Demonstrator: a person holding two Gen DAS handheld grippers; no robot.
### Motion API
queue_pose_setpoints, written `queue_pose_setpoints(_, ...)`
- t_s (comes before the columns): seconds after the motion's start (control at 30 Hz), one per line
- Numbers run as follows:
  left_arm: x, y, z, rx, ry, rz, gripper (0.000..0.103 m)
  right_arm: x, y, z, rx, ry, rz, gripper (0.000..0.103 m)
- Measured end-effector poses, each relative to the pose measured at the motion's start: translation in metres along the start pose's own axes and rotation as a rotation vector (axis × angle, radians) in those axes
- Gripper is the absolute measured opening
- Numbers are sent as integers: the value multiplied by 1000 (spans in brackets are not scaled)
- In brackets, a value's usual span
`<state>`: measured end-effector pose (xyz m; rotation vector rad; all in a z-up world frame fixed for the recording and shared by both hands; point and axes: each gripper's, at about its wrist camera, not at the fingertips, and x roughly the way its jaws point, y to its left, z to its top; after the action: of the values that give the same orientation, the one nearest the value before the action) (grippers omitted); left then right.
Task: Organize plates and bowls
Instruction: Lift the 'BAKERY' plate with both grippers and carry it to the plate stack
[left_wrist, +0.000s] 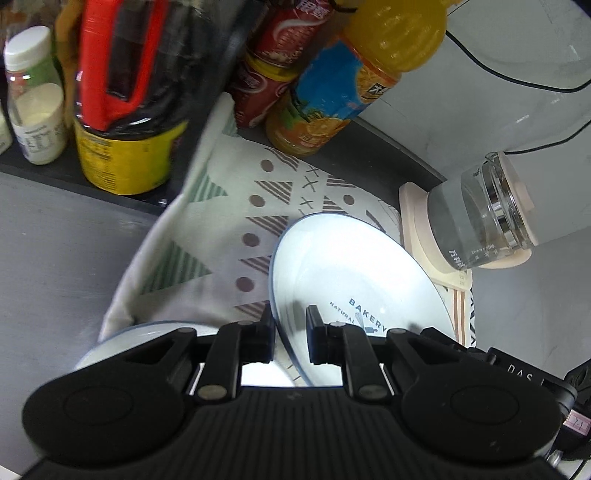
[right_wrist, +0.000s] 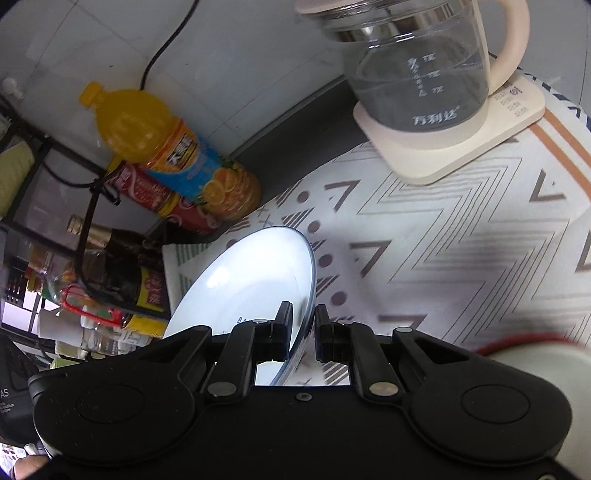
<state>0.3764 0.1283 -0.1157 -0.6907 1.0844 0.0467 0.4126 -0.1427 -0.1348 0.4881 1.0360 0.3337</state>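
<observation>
Behind the white plate clenched at its rim by both jaws crowd bottles and a glass kettle.

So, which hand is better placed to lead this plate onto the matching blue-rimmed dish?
Left, probably: left gripper and right gripper both clamp the plate, but the blue-rimmed dish lies beneath the left one.

Grey counter, dark strip along its back. Patterned cloth spread ahead of the claws. On the cloth, ahead and right: cream kettle base. On the dark strip, ahead and left: orange juice bottle, red cans, yellow-labelled jug, small white bottle.
</observation>
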Motion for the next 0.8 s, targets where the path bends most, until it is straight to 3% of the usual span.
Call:
queue_pose_setpoints(0.23,-20,22,-7,18,2,-12,15,-8,20,-34,3,-57,-7,12)
queue_pose_setpoints(0.8,-51,66,-33,40,18,-31,15,-22,53,-97,-29,-101,-24,12)
